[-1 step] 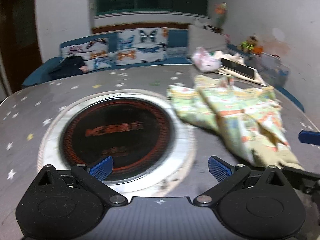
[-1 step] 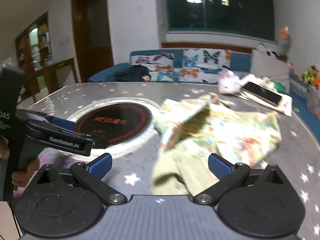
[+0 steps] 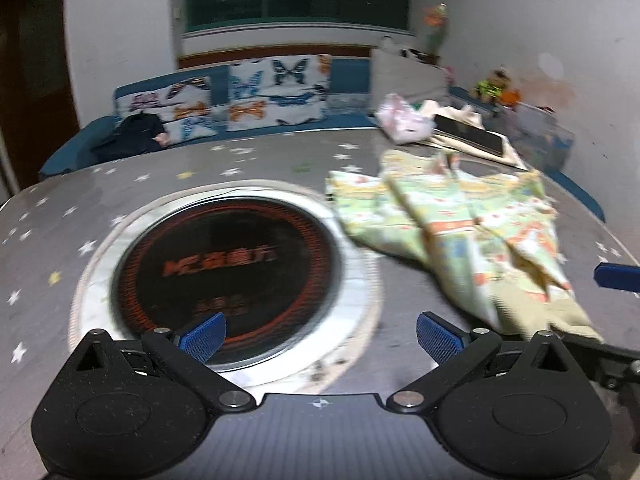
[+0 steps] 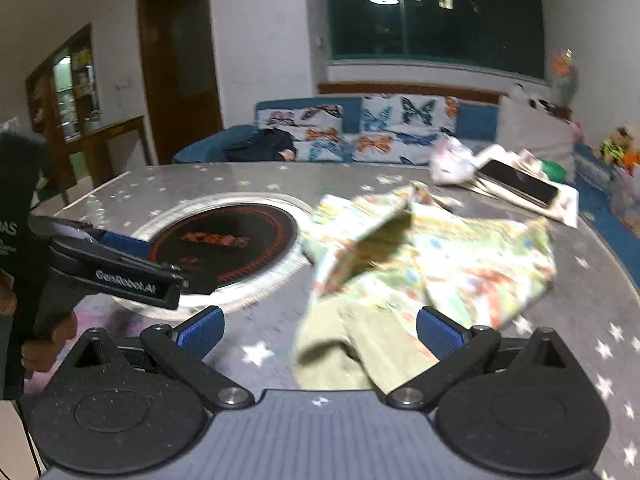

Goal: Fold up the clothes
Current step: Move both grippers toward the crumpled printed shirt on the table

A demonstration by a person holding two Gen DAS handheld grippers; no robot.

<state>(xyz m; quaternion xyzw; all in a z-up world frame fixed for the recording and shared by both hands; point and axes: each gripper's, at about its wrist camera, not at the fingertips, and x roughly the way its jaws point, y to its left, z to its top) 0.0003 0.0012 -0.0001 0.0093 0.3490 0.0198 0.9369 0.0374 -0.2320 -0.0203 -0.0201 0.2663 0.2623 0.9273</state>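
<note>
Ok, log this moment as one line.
phase: approach | left gripper: open, over cooktop | right gripper: open, at garment hem | garment: crumpled, unfolded

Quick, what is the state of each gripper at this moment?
Left gripper: open, holding nothing, over the round black induction cooktop.
Right gripper: open, holding nothing; the crumpled green patterned garment lies between its fingers.

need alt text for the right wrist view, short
A crumpled, pale printed garment lies on a grey star-patterned table, ahead of the open right gripper. The left gripper is at left, near a round black cooktop.
</note>
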